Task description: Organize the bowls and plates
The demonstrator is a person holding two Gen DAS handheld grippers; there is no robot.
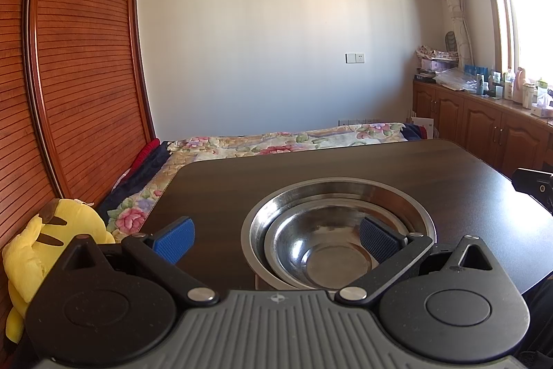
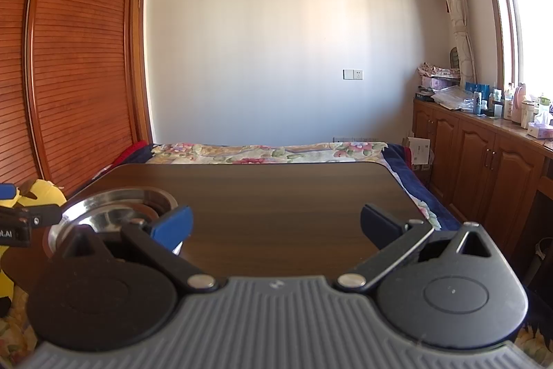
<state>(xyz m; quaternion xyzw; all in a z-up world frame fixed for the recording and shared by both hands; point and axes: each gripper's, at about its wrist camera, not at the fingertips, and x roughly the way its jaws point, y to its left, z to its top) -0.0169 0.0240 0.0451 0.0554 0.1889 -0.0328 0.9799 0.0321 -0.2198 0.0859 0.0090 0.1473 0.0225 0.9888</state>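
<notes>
1. Steel bowls (image 1: 337,230), nested, lower centre of the left wrist view, on dark table (image 1: 449,168). Judged light, rigid, slippery; rim best for gripping.
2. Openings upward; round, no long axis.
3. Left gripper (image 1: 276,239) wide, empty, straddling the near rim.
4. Right gripper (image 2: 276,225) wide, empty.
</notes>
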